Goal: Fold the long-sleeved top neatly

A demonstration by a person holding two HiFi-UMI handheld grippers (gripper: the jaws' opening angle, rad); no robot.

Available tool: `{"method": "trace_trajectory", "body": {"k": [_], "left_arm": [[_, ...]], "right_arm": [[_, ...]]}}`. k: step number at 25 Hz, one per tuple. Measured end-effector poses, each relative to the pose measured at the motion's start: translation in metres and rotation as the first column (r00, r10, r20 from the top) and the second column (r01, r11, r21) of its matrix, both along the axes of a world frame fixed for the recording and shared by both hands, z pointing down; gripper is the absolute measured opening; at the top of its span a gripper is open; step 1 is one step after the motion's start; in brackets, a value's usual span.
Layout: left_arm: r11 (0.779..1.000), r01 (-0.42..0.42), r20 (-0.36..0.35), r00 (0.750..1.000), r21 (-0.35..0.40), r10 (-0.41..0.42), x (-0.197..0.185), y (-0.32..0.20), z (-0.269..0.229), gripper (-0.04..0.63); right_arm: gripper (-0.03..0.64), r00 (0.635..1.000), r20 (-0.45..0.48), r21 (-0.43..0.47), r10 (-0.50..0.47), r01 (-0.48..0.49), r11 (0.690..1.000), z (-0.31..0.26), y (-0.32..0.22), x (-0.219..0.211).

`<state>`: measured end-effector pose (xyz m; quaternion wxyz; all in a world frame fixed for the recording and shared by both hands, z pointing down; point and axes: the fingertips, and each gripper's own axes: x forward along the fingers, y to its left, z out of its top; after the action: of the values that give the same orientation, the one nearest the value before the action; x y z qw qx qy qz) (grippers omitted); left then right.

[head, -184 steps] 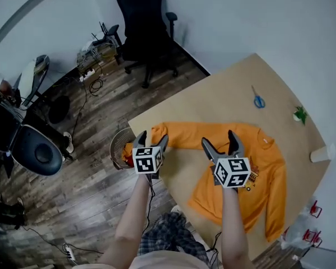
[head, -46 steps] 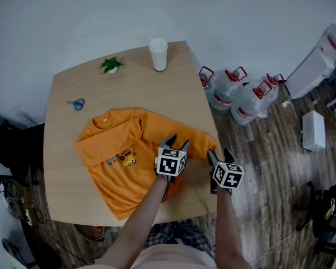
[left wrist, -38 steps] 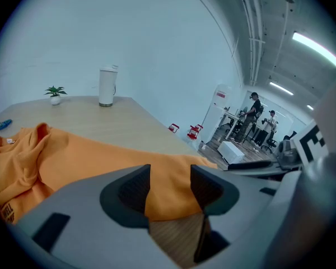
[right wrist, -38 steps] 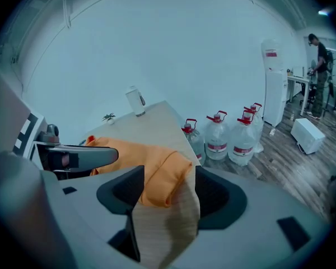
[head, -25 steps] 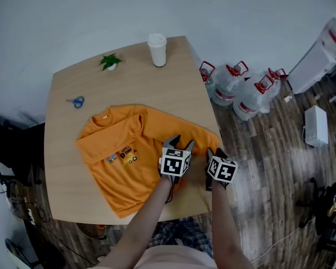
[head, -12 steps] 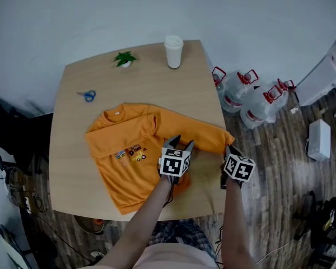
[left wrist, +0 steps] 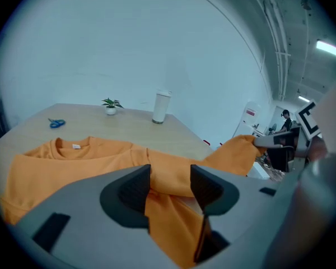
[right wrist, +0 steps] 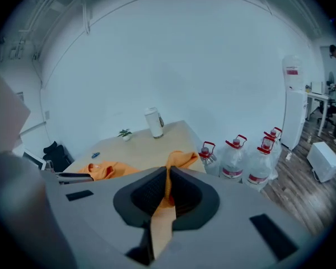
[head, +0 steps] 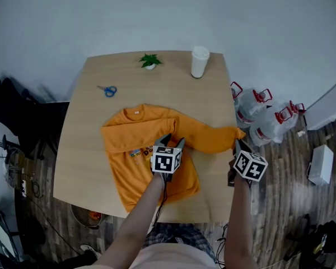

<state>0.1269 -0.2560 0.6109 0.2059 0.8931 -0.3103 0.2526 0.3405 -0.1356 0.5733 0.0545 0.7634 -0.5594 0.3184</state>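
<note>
Head view: the top (head: 140, 144) is lying on the table (head: 89, 167), its sleeve (head: 207, 139) running toward 3 o'clock.

Left gripper view: the left gripper (left wrist: 171, 178) is hovering, jaws apart, over the sleeve's shoulder end.

Right gripper view: the right gripper (right wrist: 168, 192) is clamping the cuff (right wrist: 182, 158); the fold is probably heading toward 9 o'clock.

The top (head: 135, 139) is orange with a small multicoloured chest print, on a pale tan table (head: 87, 167) over a dark wood-plank floor (head: 285, 206). The scissors (head: 107, 90) are blue, the plant (head: 150, 60) green, the cup (head: 199, 61) white, and the jugs (head: 252, 102) clear with red handles. The left gripper (left wrist: 171, 185) and right gripper (right wrist: 168, 190) are grey with black pads and black-and-white checked cubes.
</note>
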Motion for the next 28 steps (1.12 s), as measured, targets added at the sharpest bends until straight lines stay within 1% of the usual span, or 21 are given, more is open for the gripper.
{"method": "trace_trajectory", "body": {"k": [5, 9, 12, 15, 18, 21, 23, 28], "left_arm": [[0.997, 0.077, -0.013, 0.997, 0.023, -0.077, -0.035, -0.028, -0.015, 0.225], [0.988, 0.149, -0.022, 0.989, 0.027, -0.149, -0.07, -0.05, -0.022, 0.225], [0.977, 0.211, -0.029, 0.977, 0.021, -0.211, -0.099, -0.066, -0.024, 0.225], [0.963, 0.268, -0.035, 0.963, 0.021, -0.267, -0.128, -0.081, -0.026, 0.225], [0.949, 0.314, -0.04, 0.949, 0.023, -0.313, -0.153, -0.092, -0.029, 0.225], [0.936, 0.352, -0.043, 0.935, 0.023, -0.351, -0.177, -0.099, -0.03, 0.225], [0.927, 0.375, -0.044, 0.927, 0.02, -0.374, -0.191, -0.103, -0.029, 0.225], [0.904, 0.428, -0.044, 0.903, 0.014, -0.427, -0.223, -0.111, -0.026, 0.225]], "right_arm": [[0.029, 0.996, -0.026, 0.037, -0.082, 0.083, 0.996, -0.026, -0.046, -0.029], [0.029, 0.985, -0.045, 0.047, -0.165, 0.167, 0.985, -0.035, -0.088, -0.061], [0.029, 0.969, -0.058, 0.057, -0.239, 0.242, 0.969, -0.04, -0.121, -0.092], [0.029, 0.944, -0.079, 0.074, -0.319, 0.325, 0.943, -0.047, -0.153, -0.127], [0.029, 0.913, -0.103, 0.094, -0.394, 0.403, 0.91, -0.057, -0.181, -0.16], [0.029, 0.875, -0.122, 0.119, -0.469, 0.482, 0.868, -0.069, -0.206, -0.193], [0.029, 0.842, -0.133, 0.134, -0.522, 0.537, 0.833, -0.076, -0.221, -0.217], [0.029, 0.749, -0.15, 0.151, -0.645, 0.663, 0.734, -0.082, -0.251, -0.282]]}}
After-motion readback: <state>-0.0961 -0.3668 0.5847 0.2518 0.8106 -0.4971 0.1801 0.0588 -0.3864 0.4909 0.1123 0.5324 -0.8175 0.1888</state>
